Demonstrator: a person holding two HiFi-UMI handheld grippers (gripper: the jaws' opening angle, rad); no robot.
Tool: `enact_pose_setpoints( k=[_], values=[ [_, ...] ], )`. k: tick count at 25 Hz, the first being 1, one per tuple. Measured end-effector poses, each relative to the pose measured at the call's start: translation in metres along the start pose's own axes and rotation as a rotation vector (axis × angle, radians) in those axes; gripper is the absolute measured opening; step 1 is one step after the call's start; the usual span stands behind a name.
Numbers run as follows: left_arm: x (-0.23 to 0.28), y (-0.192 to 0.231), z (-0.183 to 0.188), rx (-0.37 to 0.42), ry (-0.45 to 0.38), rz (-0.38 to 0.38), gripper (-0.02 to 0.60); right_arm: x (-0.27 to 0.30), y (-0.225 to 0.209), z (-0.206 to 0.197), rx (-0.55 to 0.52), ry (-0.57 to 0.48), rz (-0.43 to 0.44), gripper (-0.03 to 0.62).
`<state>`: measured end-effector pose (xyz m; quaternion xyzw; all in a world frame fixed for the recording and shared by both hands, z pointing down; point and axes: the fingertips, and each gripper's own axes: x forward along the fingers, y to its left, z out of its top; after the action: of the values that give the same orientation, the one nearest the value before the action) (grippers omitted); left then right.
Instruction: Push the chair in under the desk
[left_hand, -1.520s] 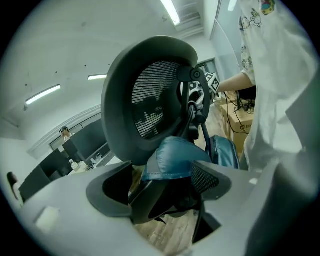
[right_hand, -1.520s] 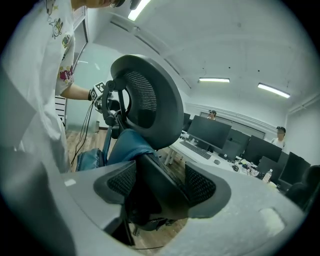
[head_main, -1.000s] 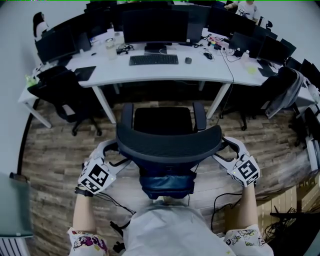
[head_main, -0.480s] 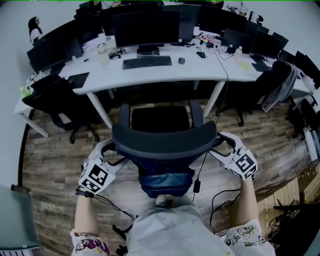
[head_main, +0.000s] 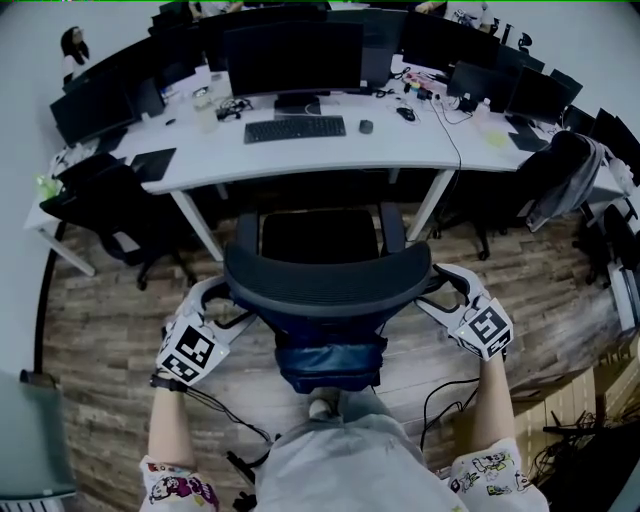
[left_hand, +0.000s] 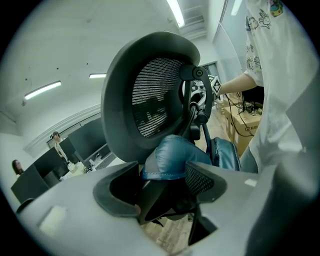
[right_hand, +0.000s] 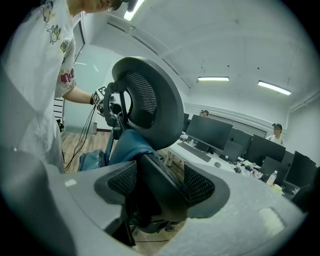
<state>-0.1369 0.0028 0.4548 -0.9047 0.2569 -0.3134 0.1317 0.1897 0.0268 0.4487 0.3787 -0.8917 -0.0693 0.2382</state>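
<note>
A black mesh office chair (head_main: 330, 285) stands in front of the white desk (head_main: 300, 155), its seat (head_main: 320, 238) facing the gap between the desk legs. My left gripper (head_main: 222, 303) grips the left edge of the backrest and my right gripper (head_main: 441, 290) grips its right edge. In the left gripper view the dark backrest frame (left_hand: 150, 200) fills the gap of the left gripper (left_hand: 157, 192). The right gripper view shows the frame (right_hand: 155, 190) wedged between the pads of the right gripper (right_hand: 160, 187). A blue padded lumbar piece (head_main: 330, 360) sits low behind the backrest.
On the desk are a monitor (head_main: 290, 55), keyboard (head_main: 295, 128) and mouse (head_main: 366, 126). The slanted desk legs (head_main: 195, 225) flank the chair. Other black chairs stand at the left (head_main: 115, 215) and right (head_main: 565, 180). Cables (head_main: 440, 395) trail on the wooden floor by my feet.
The chair has rolled forward toward the desk with both grippers on its backrest. Its seat front now lies closer to the desk edge.
</note>
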Motion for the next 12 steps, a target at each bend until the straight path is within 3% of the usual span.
enact_pose_setpoints(
  k=[12],
  values=[
    [0.042, 0.046, 0.003, -0.024, 0.053, 0.047, 0.302, 0.037, -0.052, 0.000, -0.018, -0.036, 0.040, 0.295]
  ],
)
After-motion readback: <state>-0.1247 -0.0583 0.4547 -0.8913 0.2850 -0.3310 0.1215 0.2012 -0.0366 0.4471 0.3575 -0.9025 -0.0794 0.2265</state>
